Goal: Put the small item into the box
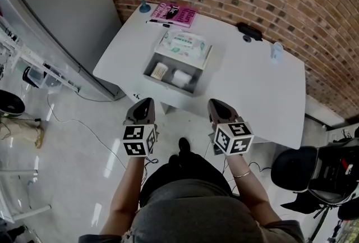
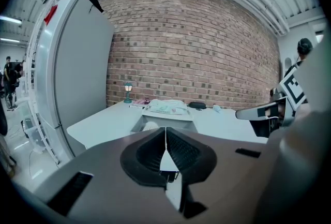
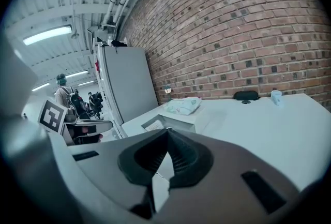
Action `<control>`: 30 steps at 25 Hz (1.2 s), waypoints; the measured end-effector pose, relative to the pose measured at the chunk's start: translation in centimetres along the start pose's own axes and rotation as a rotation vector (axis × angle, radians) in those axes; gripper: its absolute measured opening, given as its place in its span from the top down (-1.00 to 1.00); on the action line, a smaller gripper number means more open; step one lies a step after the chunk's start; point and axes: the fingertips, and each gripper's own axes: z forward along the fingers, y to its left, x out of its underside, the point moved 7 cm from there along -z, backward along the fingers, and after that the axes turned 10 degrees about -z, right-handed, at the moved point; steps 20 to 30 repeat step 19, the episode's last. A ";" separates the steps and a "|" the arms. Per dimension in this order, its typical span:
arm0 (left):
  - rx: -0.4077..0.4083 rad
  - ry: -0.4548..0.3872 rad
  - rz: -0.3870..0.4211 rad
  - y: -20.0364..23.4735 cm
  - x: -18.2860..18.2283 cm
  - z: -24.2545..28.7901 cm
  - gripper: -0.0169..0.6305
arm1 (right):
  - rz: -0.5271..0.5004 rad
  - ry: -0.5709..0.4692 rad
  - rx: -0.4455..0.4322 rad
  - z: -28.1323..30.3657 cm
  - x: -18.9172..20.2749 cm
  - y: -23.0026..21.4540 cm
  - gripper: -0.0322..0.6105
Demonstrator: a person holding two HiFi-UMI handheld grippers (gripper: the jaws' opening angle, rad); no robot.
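Standing back from the surface point(image 1: 252, 82), you hold left gripper point(image 1: 145, 103) and right gripper point(image 1: 216, 105) closed and empty, while two small items point(image 1: 160, 71) lie inside the box point(image 1: 193, 90), fitting either a finished drop or another pending

Even, bright ceiling light point(image 3: 46, 35); fisheye edges darken.

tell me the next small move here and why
Probably open the right gripper and reach it over the table toward the small pale container. Both it and the left gripper are shut, empty and short of the table's edge; the box lies open.
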 end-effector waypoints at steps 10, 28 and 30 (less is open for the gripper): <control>0.007 0.003 0.002 -0.4 0.2 -0.2 0.87 | -0.031 0.020 -0.005 0.1 0.1 0.5 0.89; -0.001 0.004 -0.008 -0.1 0.2 0.0 0.87 | -0.037 0.034 -0.014 0.7 0.1 0.3 0.89; -0.001 0.004 -0.008 -0.1 0.2 0.0 0.87 | -0.037 0.034 -0.014 0.7 0.1 0.3 0.89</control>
